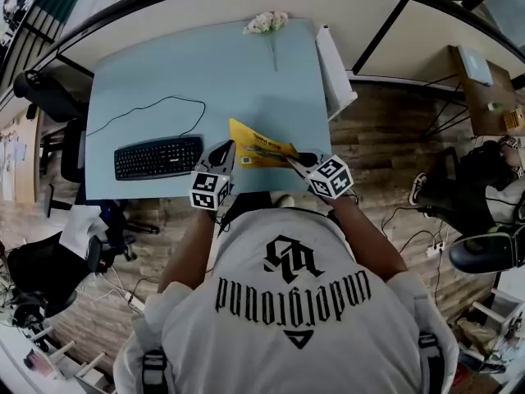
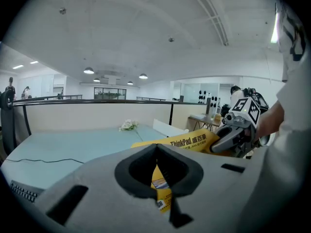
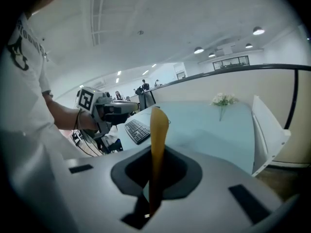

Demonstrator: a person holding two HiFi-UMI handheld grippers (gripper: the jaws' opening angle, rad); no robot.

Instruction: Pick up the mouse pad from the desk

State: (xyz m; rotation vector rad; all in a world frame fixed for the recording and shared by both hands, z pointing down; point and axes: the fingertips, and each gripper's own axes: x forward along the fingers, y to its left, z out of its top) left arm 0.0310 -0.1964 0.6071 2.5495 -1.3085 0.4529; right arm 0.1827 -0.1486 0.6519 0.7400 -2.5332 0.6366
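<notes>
The yellow mouse pad [image 1: 259, 148] hangs above the front edge of the pale blue desk [image 1: 164, 72], held between both grippers. My left gripper [image 1: 223, 156] is shut on the pad's left corner; in the left gripper view the printed pad [image 2: 190, 141] runs out from the closed jaws [image 2: 159, 178] toward the right gripper [image 2: 237, 126]. My right gripper [image 1: 297, 162] is shut on the pad's right end. The right gripper view shows the pad [image 3: 157, 130] edge-on, rising upright out of the pinched jaws [image 3: 152, 183], with the left gripper [image 3: 104, 108] beyond it.
A black keyboard [image 1: 157, 157] with a thin cable lies at the desk's front left. A white flower sprig [image 1: 266, 22] rests at the far edge. A white panel [image 1: 335, 68] stands along the desk's right side. A dark chair [image 1: 49, 93] is at the left.
</notes>
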